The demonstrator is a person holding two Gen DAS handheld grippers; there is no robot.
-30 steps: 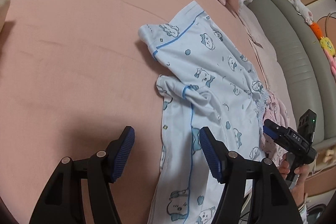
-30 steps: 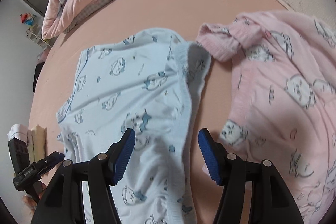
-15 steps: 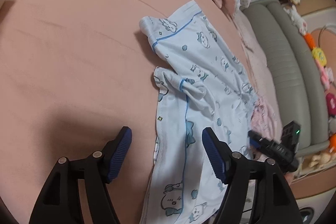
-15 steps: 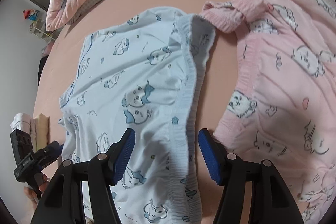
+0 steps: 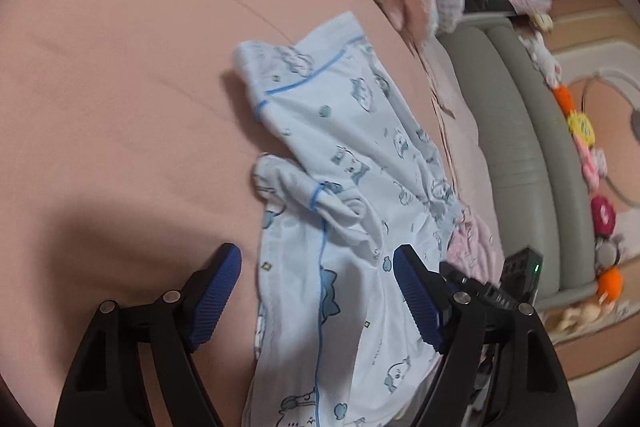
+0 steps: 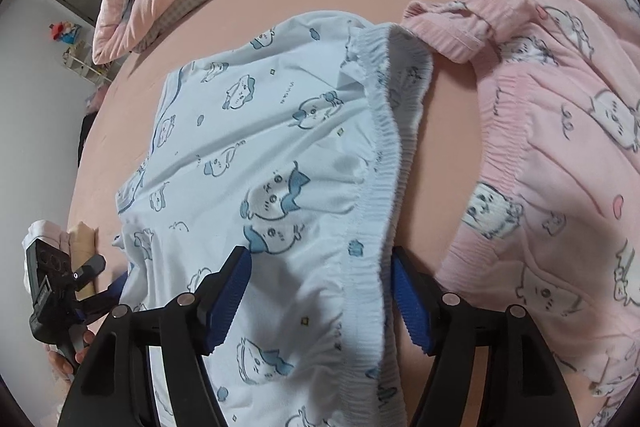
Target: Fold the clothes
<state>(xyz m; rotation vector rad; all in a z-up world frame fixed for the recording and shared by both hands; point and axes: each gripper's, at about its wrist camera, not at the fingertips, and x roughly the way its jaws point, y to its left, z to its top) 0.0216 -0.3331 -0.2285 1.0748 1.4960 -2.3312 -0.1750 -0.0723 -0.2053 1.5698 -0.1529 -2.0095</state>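
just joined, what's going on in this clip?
A person with a handheld gripper in each hand is setting up to fold light blue pajama shorts spread on a pink bed. The right gripper is open over the elastic waistband; the left gripper is open over a leg hem. Nothing is grasped. Pink pajamas lie alongside, waiting.

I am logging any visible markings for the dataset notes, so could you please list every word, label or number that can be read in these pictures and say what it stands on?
"DAS", partly legible, on the right gripper as the left wrist view shows it.
Small dark print on the blue pyjama shorts: too small to read.
Nothing legible on the pink pyjama shorts or the left gripper.
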